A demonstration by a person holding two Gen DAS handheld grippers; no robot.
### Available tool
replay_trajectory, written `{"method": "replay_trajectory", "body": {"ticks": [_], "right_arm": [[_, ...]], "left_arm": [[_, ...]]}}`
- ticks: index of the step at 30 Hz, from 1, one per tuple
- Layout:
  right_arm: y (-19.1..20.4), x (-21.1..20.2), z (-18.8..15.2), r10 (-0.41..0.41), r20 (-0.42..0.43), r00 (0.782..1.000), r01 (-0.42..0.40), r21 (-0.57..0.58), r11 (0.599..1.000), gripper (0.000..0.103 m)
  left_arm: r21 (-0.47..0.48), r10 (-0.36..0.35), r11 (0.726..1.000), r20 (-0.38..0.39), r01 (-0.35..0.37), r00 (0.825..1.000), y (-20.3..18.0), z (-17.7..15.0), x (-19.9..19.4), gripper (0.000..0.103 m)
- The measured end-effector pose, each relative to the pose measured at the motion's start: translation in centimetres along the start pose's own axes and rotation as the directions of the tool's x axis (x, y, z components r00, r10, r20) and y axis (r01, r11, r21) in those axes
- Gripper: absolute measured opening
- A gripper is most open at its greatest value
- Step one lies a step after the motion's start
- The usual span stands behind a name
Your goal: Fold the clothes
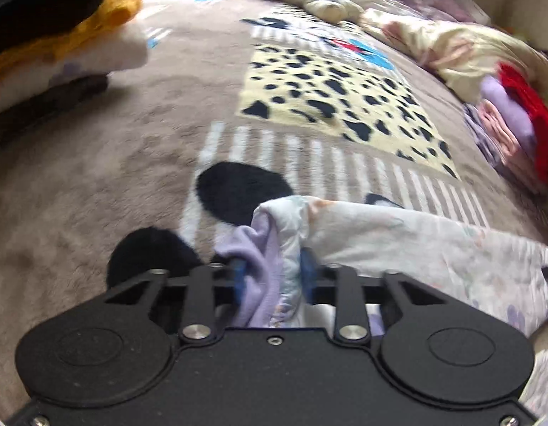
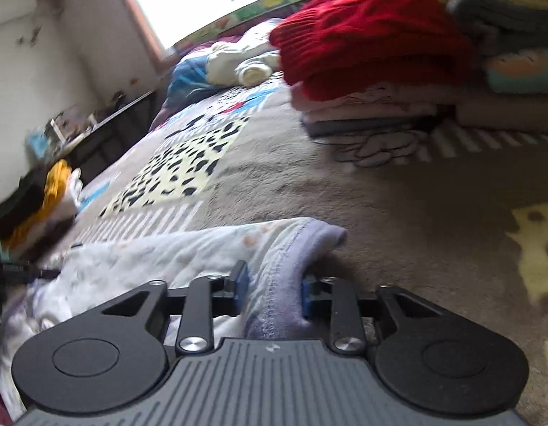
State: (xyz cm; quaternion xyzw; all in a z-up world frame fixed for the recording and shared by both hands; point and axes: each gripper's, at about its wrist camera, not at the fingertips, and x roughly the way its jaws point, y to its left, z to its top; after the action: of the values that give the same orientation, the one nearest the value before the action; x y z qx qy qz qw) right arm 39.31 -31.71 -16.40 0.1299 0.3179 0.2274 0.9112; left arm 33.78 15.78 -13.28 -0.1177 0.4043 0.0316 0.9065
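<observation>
Both grippers are clamped on the same pale floral garment (image 1: 398, 245). At the near edge of the left wrist view, the left gripper (image 1: 274, 277) has its blue pads (image 1: 307, 273) pressed narrowly onto a bunched corner where the lilac lining shows. The cloth runs off to the right over the plush grey blanket (image 1: 114, 163) with its leopard-print panel (image 1: 330, 99).

In the right wrist view, the right gripper (image 2: 272, 291) pinches the garment's (image 2: 174, 255) lilac-hemmed edge between its pads (image 2: 241, 284), jaws nearly closed, and the fabric spreads left across the blanket (image 2: 398, 206).

Far right in the left view lies a stack of folded clothes (image 1: 511, 131) topped by a red knit (image 1: 529, 106). At far left sits another pile (image 1: 61, 53) with a mustard piece (image 1: 107, 14) and something black on top.
</observation>
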Motion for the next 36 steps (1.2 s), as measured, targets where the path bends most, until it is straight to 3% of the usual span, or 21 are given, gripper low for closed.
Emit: {"method": "replay_trajectory", "body": {"ticks": [3,7,13,16,19,21,23,24,26,32,36], "right_arm": [[-0.1,-0.6,0.4,0.008,0.024,1.000,-0.007,-0.007,1.000,0.017],[-0.3,-2.2,1.6,0.001,0.112,0.994,-0.001,-0.006,1.000,0.015],[0.1,-3.7,3.4,-0.039,0.270,0.962,0.050,-0.033,0.998,0.015],[0.5,-2.7,4.0,-0.078,0.300,0.951,0.091,-0.029,0.995,0.015],[0.9,-0.8,4.3,-0.111,0.246,0.963,0.119,-0.016,0.993,0.017],[1.0,0.7,4.3,-0.160,0.168,0.973,0.164,-0.013,0.986,0.032],[0.8,0.9,4.2,-0.190,0.142,0.971,0.194,-0.015,0.981,0.042],[0.6,0.4,4.3,-0.193,0.140,0.971,0.196,-0.008,0.981,0.048],[-0.1,-0.8,4.1,-0.186,0.150,0.971,0.186,0.011,0.982,0.056],[-2.8,-3.8,1.0,-0.161,0.085,0.983,0.149,0.131,0.980,0.058],[-3.8,-6.7,-1.7,-0.093,0.066,0.993,0.072,0.267,0.961,0.058]], "left_arm": [[0.014,-0.007,1.000,0.037,0.007,0.999,-0.2,0.5,-0.2,0.018],[0.025,-0.068,0.998,0.128,0.065,0.990,-0.5,1.7,-0.8,0.017],[-0.001,-0.127,0.991,0.254,0.132,0.959,-1.4,4.8,-0.9,0.017],[-0.019,-0.121,0.991,0.275,0.131,0.954,-1.6,6.3,0.1,0.017],[-0.042,-0.064,0.996,0.237,0.076,0.969,-1.5,7.1,2.0,0.019],[-0.055,-0.008,0.998,0.180,0.018,0.984,-1.3,7.4,3.6,0.029],[-0.069,0.042,0.997,0.110,-0.035,0.993,-0.8,7.3,4.5,0.033],[-0.086,0.049,0.995,0.116,-0.040,0.992,-0.2,7.1,4.2,0.040],[-0.127,0.037,0.992,0.148,-0.018,0.988,1.1,6.5,2.7,0.052],[-0.168,0.004,0.985,0.174,0.026,0.985,3.9,3.8,-2.0,0.054],[-0.180,-0.027,0.982,0.169,0.058,0.985,5.2,0.7,-4.6,0.060]]}}
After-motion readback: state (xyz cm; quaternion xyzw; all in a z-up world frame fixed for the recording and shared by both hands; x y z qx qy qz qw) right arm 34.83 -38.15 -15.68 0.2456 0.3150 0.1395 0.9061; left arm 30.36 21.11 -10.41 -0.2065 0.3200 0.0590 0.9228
